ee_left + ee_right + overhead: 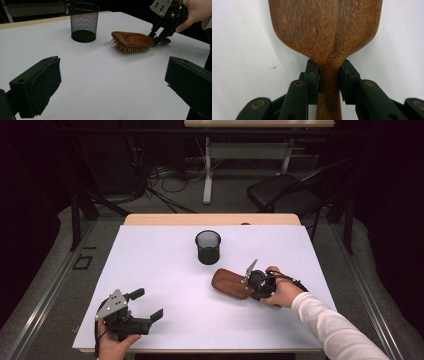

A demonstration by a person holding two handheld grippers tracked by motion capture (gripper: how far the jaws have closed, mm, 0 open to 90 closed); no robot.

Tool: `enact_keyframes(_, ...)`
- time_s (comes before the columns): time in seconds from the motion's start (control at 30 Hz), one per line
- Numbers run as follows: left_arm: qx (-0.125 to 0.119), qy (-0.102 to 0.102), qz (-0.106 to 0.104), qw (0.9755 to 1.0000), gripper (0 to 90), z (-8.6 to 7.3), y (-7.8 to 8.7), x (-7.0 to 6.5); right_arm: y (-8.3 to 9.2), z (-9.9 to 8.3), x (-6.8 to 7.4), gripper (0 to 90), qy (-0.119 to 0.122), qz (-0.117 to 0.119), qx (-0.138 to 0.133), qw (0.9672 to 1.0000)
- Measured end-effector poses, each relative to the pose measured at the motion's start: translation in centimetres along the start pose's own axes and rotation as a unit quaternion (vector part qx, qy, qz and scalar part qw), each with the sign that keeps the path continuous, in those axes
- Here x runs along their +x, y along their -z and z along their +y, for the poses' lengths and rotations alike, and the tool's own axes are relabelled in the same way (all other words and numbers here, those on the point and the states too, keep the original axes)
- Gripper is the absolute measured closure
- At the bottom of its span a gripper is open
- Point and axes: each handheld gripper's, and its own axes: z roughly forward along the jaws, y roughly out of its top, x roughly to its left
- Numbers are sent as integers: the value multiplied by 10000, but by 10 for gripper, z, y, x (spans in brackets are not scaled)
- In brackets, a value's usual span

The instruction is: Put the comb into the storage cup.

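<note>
The right gripper [329,77] has its 2 black jaws closed on the narrow neck of a wooden hairbrush [325,30], just where the handle widens into the head; both pads press the wood from either side. In the left gripper view the same brush [132,40] lies bristles down on the white table [100,82], its head pointing toward a black mesh cup [83,22], and the bristles look to be touching the surface, so the lift does not appear to have begun. From above, the brush [231,283] sits just in front of the cup [208,247] and a little to its right, near it but apart.

The left gripper [142,306] hangs over the near left corner of the table, jaws spread wide with nothing between them, well away from the brush.

Judging by this, the grasp is made. What seems left is raising the brush, carrying it to the cup, and standing it inside.
</note>
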Motion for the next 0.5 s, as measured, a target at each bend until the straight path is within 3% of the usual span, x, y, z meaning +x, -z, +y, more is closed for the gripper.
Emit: enact_keyframes(0.5,8,5,12,10000,5,0,0,0,2,-1,1,722,41,-58,-63,10000)
